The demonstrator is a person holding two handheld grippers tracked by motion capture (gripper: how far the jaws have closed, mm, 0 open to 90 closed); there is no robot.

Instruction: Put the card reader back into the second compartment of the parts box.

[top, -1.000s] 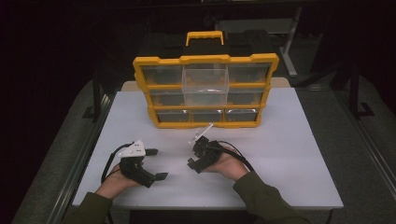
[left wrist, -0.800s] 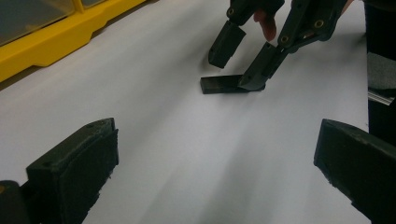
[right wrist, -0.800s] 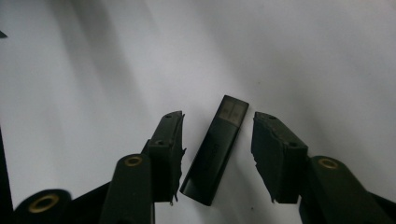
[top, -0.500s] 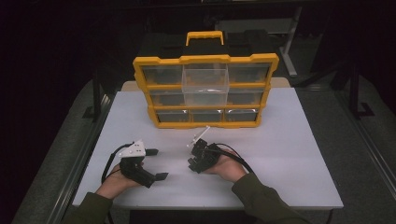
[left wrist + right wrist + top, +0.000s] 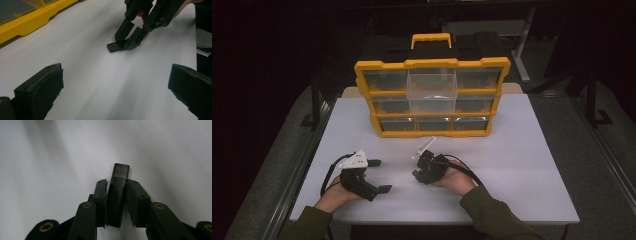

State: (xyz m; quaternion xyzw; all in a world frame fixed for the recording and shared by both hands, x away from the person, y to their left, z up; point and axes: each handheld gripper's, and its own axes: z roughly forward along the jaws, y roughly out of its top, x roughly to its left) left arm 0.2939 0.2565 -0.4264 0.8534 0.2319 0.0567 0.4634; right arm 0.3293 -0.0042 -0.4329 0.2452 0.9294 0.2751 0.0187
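A small black stick-shaped device (image 5: 121, 171) with a translucent tip lies on the white table (image 5: 512, 165). My right gripper (image 5: 116, 183) is shut on it, one jaw on each long side, with the tip sticking out past the fingertips. In the left gripper view the right gripper (image 5: 130, 33) points down at the table and the black device (image 5: 116, 47) rests flat under it. In the high view the right gripper (image 5: 419, 169) is at the front centre. My left gripper (image 5: 380, 176) lies to its left, open with nothing between its jaws (image 5: 115, 82).
A yellow organizer (image 5: 432, 95) with clear drawers and a carry handle stands upright at the back of the table. Its top middle drawer (image 5: 432, 82) sticks out. The organizer's base (image 5: 25, 22) shows in the left gripper view. Dark floor surrounds the table.
The right gripper has dipped and shifted slightly over the table. The left gripper has stayed in place.
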